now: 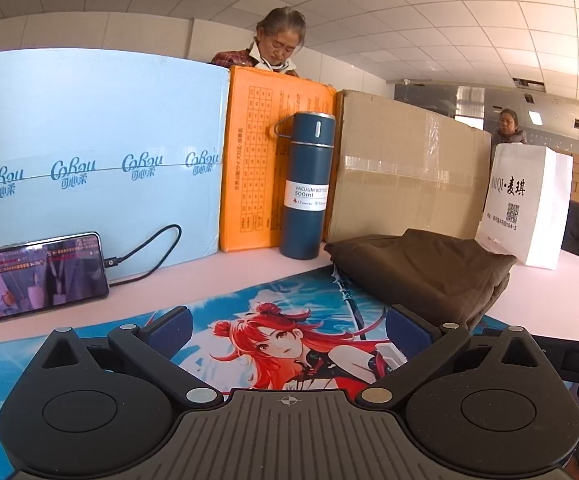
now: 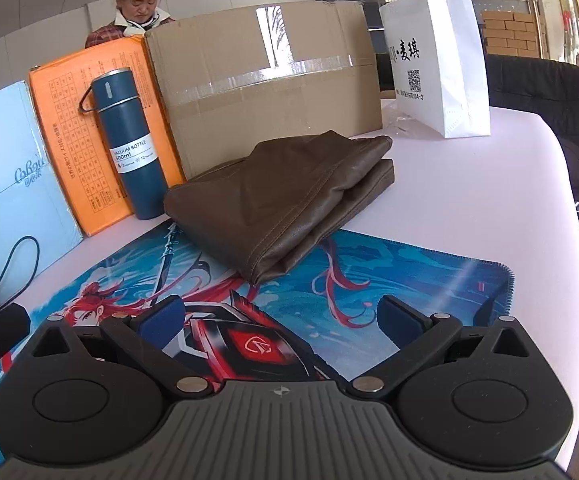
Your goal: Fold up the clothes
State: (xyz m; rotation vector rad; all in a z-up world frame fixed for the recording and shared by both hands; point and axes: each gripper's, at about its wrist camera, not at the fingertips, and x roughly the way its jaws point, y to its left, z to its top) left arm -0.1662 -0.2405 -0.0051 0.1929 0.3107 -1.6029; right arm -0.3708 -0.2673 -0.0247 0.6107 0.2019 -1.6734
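Left gripper [image 1: 287, 330]: fingers spread wide, nothing between them, over the printed mat [image 1: 249, 312].
Right gripper [image 2: 283, 314]: fingers spread wide, empty, above the same mat.
Brown garment [image 2: 289, 200]: folded, lying ahead of the right fingers, ahead and right of the left fingers; untouched.
Blue bottle [image 2: 129, 144]: upright, beyond the fingers, left of the garment.

Office: grid ceiling [image 1: 429, 8], stacked cartons [image 2: 509, 34], desk [image 2: 469, 200].
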